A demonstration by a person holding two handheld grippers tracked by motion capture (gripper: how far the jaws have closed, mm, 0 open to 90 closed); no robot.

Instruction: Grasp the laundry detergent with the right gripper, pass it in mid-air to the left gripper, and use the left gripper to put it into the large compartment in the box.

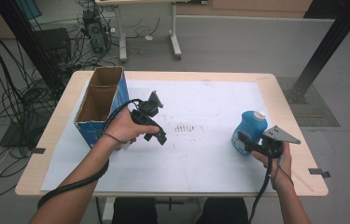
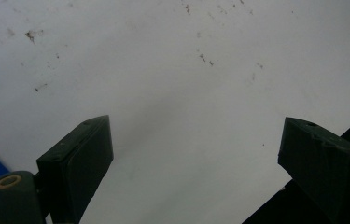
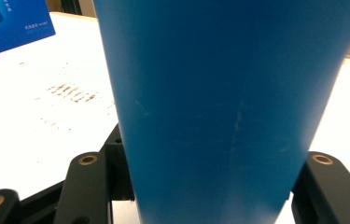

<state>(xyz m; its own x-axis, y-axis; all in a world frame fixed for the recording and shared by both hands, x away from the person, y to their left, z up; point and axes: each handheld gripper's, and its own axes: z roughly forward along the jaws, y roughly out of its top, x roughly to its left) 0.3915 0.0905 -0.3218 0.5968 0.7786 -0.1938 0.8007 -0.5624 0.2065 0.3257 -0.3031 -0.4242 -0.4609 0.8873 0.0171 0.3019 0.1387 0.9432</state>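
Counted around the white sheet (image 1: 200, 154) that covers the table (image 1: 284, 100): 1 blue bottle (image 1: 248, 129) with 1 white cap stands near the sheet's right edge, and 1 open blue cardboard box (image 1: 101, 103) with 2 compartments stands at its left edge. 2 grippers are above the sheet, the left gripper (image 1: 156, 105) just beside the box and the right gripper (image 1: 243, 140) at the bottle. 1 patch of brown specks (image 1: 185, 127) marks the sheet's middle. Beyond the sheet, 1 further table (image 1: 149, 28) stands on the floor.
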